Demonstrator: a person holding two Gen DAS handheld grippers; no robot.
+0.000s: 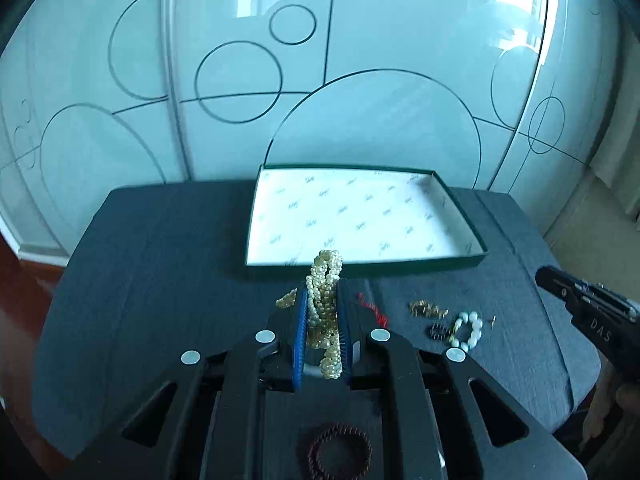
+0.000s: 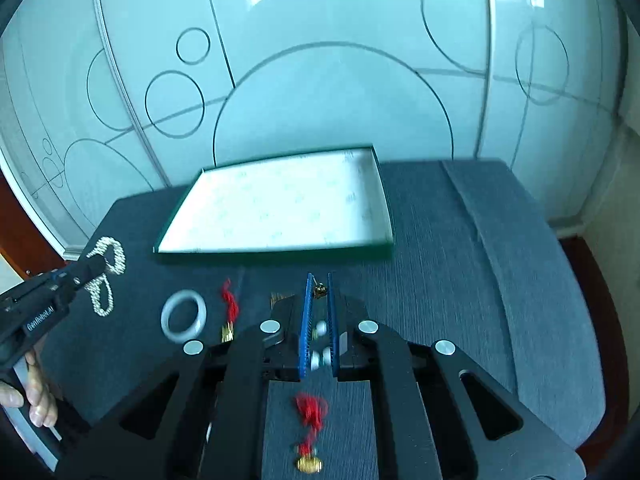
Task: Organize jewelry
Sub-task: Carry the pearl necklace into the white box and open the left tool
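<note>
This looks like a room in a home, likely a bedroom. Behind the table (image 1: 168, 248), which is covered in dark grey-blue cloth, stand glossy pale sliding wardrobe doors (image 1: 248, 112) with thin dark circles and lines drawn over them. Window light reflects in their panels. Reddish wooden flooring (image 2: 592, 264) shows at the edges, and a strip of curtain (image 1: 624, 184) hangs at the right.

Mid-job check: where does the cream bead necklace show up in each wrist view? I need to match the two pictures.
Left wrist view: the cream bead necklace sits at centre, clamped between the left gripper pads, just in front of the tray.
Right wrist view: the same necklace hangs at the far left edge, from the left gripper's tip.
Shared landmark: the green-rimmed tray on the dark table.
</note>
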